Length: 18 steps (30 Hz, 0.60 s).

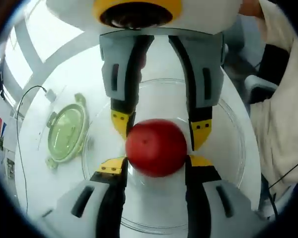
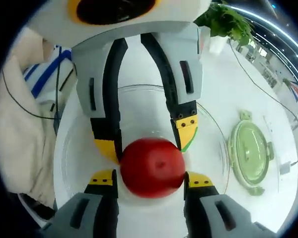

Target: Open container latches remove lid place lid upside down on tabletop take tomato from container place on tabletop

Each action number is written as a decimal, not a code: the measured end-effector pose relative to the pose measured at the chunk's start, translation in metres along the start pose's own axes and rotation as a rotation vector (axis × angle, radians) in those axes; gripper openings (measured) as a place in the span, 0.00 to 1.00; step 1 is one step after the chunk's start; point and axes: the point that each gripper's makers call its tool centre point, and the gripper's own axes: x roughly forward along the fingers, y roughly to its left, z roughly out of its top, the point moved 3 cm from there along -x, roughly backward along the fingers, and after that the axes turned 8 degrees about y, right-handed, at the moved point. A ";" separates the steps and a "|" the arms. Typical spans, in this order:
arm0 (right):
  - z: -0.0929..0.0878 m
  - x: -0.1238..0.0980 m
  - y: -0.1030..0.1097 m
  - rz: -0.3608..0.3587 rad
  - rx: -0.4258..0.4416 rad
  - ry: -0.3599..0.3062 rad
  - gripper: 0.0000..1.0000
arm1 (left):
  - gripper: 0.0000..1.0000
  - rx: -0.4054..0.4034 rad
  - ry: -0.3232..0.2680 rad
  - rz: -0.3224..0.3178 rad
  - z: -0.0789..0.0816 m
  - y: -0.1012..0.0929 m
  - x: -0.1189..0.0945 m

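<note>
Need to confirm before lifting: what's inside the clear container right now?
One red tomato sits inside the clear container, with both grippers' jaws around it. The floor under the tomato is hidden. The green lid lies outside on the tabletop.

Two pairs of grey, yellow-tipped tongs are meeting around a round red tomato (image 1: 156, 147) inside a clear glass container (image 1: 236, 144), while a green-rimmed round lid (image 1: 66, 131) is lying on the white tabletop (image 1: 35, 163).

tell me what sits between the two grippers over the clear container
The tomato sits between the left gripper and the right gripper, both closing on it over the container. Both gripper views show this.
</note>
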 end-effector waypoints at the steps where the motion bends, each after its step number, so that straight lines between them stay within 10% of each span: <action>1: 0.000 0.000 -0.001 -0.001 0.003 -0.002 0.46 | 0.38 -0.001 -0.003 -0.001 0.000 0.000 0.000; 18: 0.000 0.001 -0.003 0.012 0.014 -0.015 0.43 | 0.36 -0.011 -0.018 -0.007 0.003 0.000 0.005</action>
